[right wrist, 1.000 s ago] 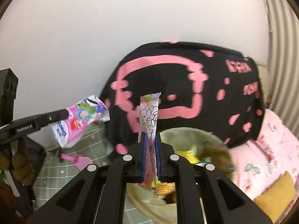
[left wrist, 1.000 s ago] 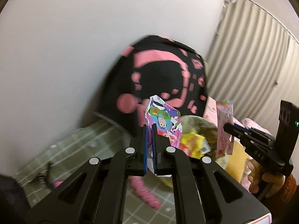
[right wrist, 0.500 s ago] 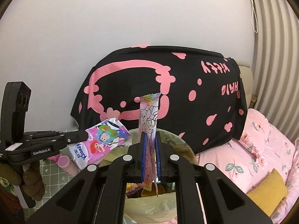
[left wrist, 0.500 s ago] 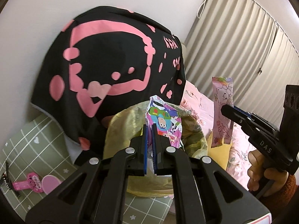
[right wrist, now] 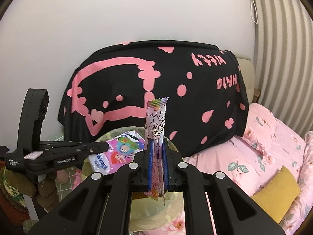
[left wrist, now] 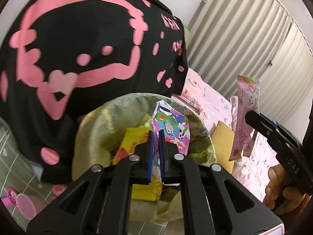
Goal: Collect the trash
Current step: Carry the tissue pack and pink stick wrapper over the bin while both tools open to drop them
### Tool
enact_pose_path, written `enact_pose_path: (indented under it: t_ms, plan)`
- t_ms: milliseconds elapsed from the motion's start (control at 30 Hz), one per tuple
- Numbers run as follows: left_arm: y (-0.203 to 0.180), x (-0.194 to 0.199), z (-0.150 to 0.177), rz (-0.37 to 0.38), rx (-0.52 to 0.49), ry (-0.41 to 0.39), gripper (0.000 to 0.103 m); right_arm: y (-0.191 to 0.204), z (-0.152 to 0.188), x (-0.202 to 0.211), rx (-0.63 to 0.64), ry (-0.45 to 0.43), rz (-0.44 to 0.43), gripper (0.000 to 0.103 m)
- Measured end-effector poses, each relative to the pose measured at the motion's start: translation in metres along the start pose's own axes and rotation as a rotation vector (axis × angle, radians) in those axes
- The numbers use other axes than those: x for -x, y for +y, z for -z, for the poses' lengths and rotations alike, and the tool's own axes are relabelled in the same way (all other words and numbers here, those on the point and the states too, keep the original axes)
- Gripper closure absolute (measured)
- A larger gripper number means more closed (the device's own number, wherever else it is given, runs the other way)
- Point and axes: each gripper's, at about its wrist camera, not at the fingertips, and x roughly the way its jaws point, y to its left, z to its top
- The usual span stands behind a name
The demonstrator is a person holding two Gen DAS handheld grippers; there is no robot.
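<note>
Both grippers have come closer to the bin (left wrist: 93, 137) since the earlier frames. Now the left gripper (left wrist: 156, 137) hangs over its opening, jaws pinching a colourful cartoon wrapper (left wrist: 172, 129) above a yellow packet (left wrist: 133, 143) inside. At the bin's right, the right gripper (right wrist: 156, 148) pinches a pink wrapper (right wrist: 156, 121), which stands upright before the black blanket (right wrist: 195, 90).

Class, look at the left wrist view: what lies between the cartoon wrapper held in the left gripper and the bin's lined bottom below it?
In the left wrist view, a yellow snack packet lies in the bin beneath the cartoon wrapper held by the left gripper.
</note>
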Motion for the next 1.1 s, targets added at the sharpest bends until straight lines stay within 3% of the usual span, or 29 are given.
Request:
enact_pose_path:
  t_ms: [67, 133, 333, 433, 600, 1000, 1100]
  plan:
    - [-0.005, -0.008, 0.001, 0.013, -0.014, 0.022, 0.092, -0.005, 0.001, 0.000, -0.008, 0.005, 0.009, 0.093]
    - [-0.007, -0.011, 0.002, 0.028, -0.020, 0.029, 0.077, -0.009, 0.001, 0.001, -0.008, 0.005, 0.014, 0.093]
    - [0.004, 0.002, 0.002, -0.023, 0.008, 0.001, 0.070, -0.010, -0.001, -0.005, -0.026, 0.011, -0.016, 0.093]
    - [0.013, 0.014, 0.005, -0.098, 0.002, -0.020, 0.068, -0.005, -0.002, -0.017, -0.037, 0.020, -0.039, 0.093]
    - [0.028, 0.031, 0.014, -0.162, 0.007, -0.023, 0.066, 0.009, 0.000, -0.043, -0.041, 0.051, -0.069, 0.093]
    - [0.054, 0.060, 0.036, -0.208, 0.051, -0.025, 0.065, 0.027, 0.015, -0.066, -0.007, 0.091, -0.051, 0.092]
    - [0.059, 0.063, 0.044, -0.211, 0.074, -0.020, 0.065, 0.026, 0.018, -0.065, -0.004, 0.088, -0.035, 0.080]
